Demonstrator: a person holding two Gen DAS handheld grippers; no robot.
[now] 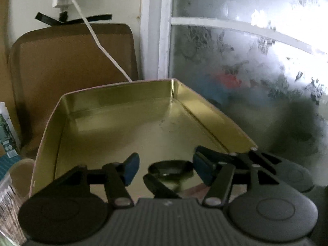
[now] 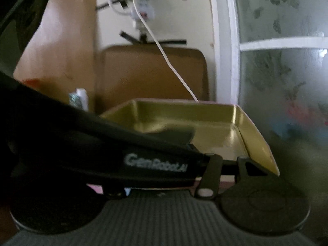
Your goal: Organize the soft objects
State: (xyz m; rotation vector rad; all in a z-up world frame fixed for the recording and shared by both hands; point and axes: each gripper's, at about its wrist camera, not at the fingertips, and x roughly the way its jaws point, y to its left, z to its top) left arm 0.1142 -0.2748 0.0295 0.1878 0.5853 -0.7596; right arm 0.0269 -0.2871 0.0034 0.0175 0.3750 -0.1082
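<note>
Apparently the gold tin tray (image 1: pixel 114 123) lies open side up and bare inside, judged ready as the bin for soft objects, none of which show in either view, so where they lie cannot be told. Poised just over its near edge, the left gripper (image 1: pixel 164 169) aims level toward the far wall with blue pads (image 1: pixel 130 170) spread and nothing between; the right gripper sits beside it, fingertips hidden behind the left device's black body (image 2: pixel 102 143), state unreadable
</note>
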